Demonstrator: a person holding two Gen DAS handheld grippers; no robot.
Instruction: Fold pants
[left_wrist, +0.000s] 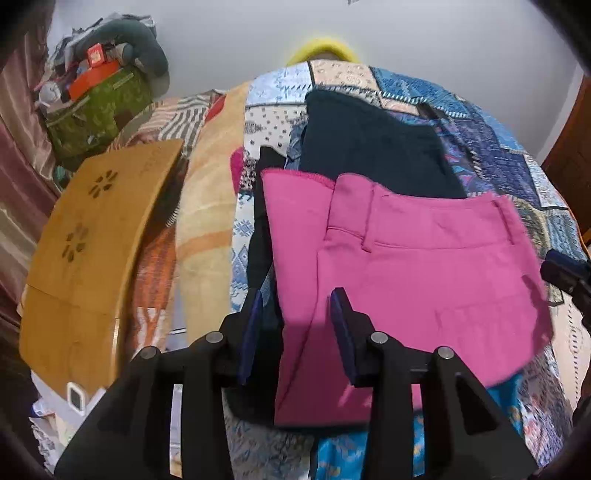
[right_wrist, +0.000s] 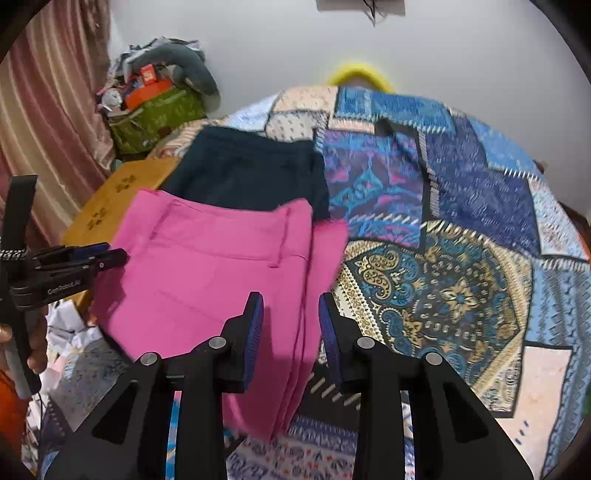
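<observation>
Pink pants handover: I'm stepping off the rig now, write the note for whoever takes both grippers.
Left gripper: open, jaws straddling the left edge of the pink pants, not clamped.
Right gripper: open, jaws either side of the pants' right edge, nothing held.
Pants lie folded into a compact stack on the patchwork bedspread, waistband on top, overlapping dark folded pants behind.
Done: main folds appear complete.
Left: probably only squaring the edges or moving the stack; check for loose layers on the right side.

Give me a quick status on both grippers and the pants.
Left gripper open, right gripper open, neither holding cloth. Pink pants lie folded on the patchwork bedspread. Dark folded garment sits just behind, partly under them.
</observation>
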